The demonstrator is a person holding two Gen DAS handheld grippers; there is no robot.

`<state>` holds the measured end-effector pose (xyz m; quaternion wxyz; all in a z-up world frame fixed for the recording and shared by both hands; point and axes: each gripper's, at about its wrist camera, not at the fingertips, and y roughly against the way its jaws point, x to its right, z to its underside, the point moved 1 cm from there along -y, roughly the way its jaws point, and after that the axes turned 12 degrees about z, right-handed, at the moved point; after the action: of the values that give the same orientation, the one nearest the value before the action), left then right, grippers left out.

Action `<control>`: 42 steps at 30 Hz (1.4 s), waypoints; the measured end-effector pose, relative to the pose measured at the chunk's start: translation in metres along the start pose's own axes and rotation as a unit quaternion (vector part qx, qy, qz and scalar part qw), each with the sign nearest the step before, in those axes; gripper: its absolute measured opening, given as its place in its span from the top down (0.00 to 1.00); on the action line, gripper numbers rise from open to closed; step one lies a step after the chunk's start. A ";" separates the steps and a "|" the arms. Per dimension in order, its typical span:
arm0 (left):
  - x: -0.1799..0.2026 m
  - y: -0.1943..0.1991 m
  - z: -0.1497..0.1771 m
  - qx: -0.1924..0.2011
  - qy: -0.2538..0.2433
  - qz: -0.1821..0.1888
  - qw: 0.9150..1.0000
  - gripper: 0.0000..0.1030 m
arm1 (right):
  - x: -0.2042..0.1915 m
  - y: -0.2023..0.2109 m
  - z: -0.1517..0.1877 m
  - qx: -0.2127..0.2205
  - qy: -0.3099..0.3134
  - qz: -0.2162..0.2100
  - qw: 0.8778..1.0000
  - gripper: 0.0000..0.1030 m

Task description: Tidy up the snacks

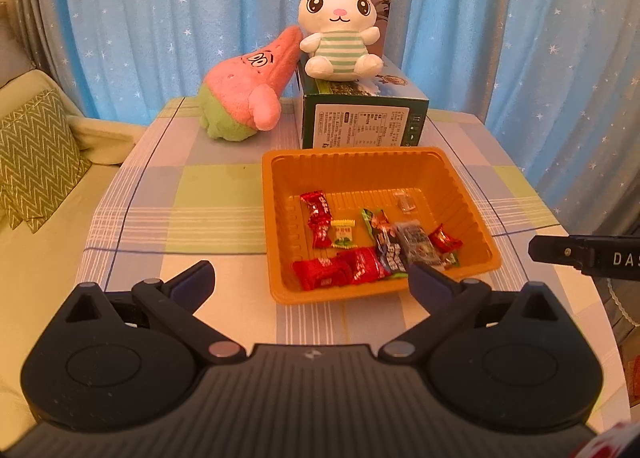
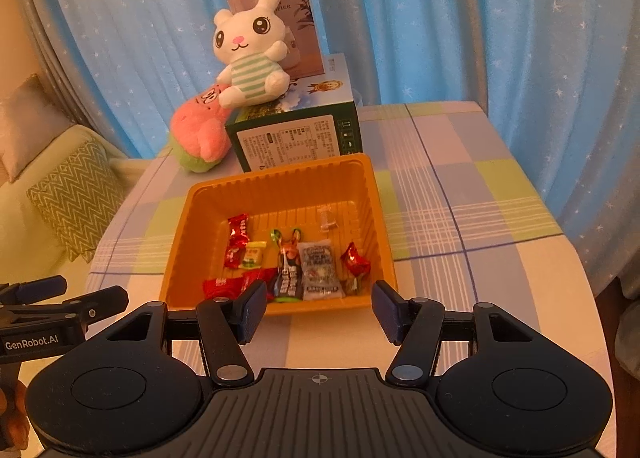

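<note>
Right now both the left tongs (image 1: 310,280) and the right tongs (image 2: 320,308) hang released and empty just before the near rim of the orange tray (image 1: 276,218), which sits on the checked counter (image 1: 180,194). All the snacks (image 1: 362,248) lie loose inside it, crowded and overlapping; a careless pinch could likely catch two wrappers, or nudge the light tray toward the green box (image 1: 360,120)

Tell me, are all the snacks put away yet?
Looks nearly finished. The wrapped snacks already lie together in the orange tray. Nothing is in hand: the left gripper and right gripper are both open and empty. No loose snacks show on the checked tablecloth, so little seems left.
</note>
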<state>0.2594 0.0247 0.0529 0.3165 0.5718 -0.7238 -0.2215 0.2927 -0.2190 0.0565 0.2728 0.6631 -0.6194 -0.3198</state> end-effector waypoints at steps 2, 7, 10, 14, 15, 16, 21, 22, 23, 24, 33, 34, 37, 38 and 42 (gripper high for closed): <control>0.004 0.012 0.009 0.003 0.004 0.000 1.000 0.01 | 0.001 0.011 0.007 0.000 -0.005 0.000 1.000 0.43; 0.016 0.039 0.031 0.009 0.005 -0.012 1.000 0.01 | 0.001 0.040 0.029 0.005 -0.012 -0.003 1.000 0.43; 0.020 0.057 0.045 0.014 0.014 -0.015 1.000 0.01 | 0.000 0.059 0.043 0.015 -0.015 0.001 1.000 0.43; 0.026 0.077 0.060 0.022 0.014 -0.024 0.999 0.01 | -0.001 0.079 0.063 0.020 -0.011 0.004 1.000 0.43; 0.028 0.082 0.063 0.025 0.011 -0.027 0.999 0.01 | 0.000 0.086 0.069 0.023 -0.012 0.004 1.000 0.43; 0.031 0.086 0.066 0.027 0.006 -0.035 0.999 0.01 | 0.000 0.090 0.073 0.025 -0.014 0.004 1.000 0.43; 0.043 0.109 0.084 0.037 -0.006 -0.047 0.998 0.01 | 0.000 0.113 0.094 0.037 -0.010 0.012 0.999 0.43; 0.045 0.112 0.087 0.037 -0.003 -0.045 0.998 0.01 | 0.000 0.118 0.099 0.039 -0.009 0.012 0.999 0.43; 0.047 0.116 0.090 0.038 -0.002 -0.042 0.998 0.01 | -0.001 0.122 0.102 0.040 -0.008 0.011 0.999 0.43; 0.048 0.120 0.093 0.039 -0.001 -0.041 0.998 0.01 | -0.001 0.126 0.105 0.041 -0.007 0.011 0.999 0.43; 0.055 0.147 0.108 0.051 0.003 -0.032 0.998 0.00 | -0.004 0.162 0.132 0.062 0.001 0.017 0.998 0.43; 0.056 0.149 0.109 0.052 0.003 -0.033 0.998 0.00 | -0.003 0.166 0.134 0.064 0.002 0.018 0.998 0.43; 0.060 0.158 0.115 0.056 0.001 -0.030 0.998 0.00 | -0.002 0.175 0.138 0.069 0.000 0.017 0.997 0.43; 0.061 0.160 0.116 0.056 -0.001 -0.028 0.998 0.00 | -0.003 0.179 0.140 0.071 0.000 0.017 0.997 0.43; 0.065 0.167 0.122 0.057 -0.002 -0.021 0.998 0.00 | -0.004 0.189 0.146 0.073 0.003 0.016 0.997 0.43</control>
<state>0.0486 -0.0023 0.0947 0.2767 0.6035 -0.7238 -0.1878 0.0588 -0.2258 0.1058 0.2309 0.6720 -0.6509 -0.2672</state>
